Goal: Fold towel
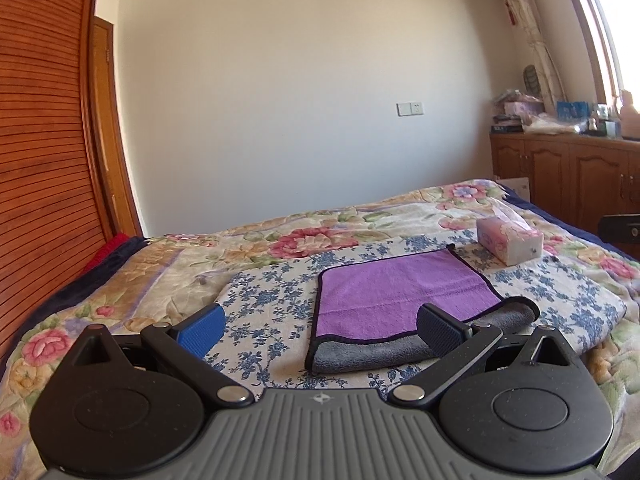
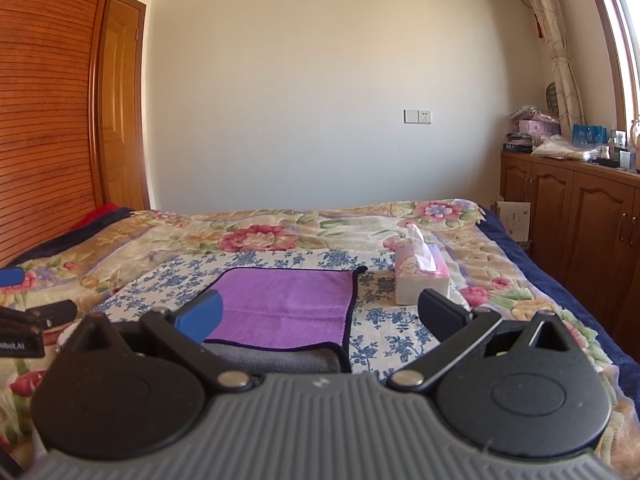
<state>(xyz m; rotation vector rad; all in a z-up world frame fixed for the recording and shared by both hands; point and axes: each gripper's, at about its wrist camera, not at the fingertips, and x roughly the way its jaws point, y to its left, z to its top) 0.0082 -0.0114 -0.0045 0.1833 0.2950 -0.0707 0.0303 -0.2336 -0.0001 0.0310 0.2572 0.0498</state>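
Two claws, both spread wide and holding nothing. Left claw [image 1: 320, 324] hovers low over the near-left part of the towel [image 1: 400, 292]; right claw [image 2: 320, 316] hangs over its near-right part. Neither touches cloth.

Towel lies flat on a blue-flowered cloth [image 1: 272, 300] spread on the bed [image 1: 200, 252], purple face up, with a grey strip turned up along the near edge [image 1: 384, 352]. That looks like one fold already made, probably why it sits square in front of both claws: each gets a near corner for the next fold.

Long axis runs left to right across both views; short sides point toward the claws and the far wall. Tissue box [image 2: 422, 280] stands just beyond the far-right corner, apart from the towel.
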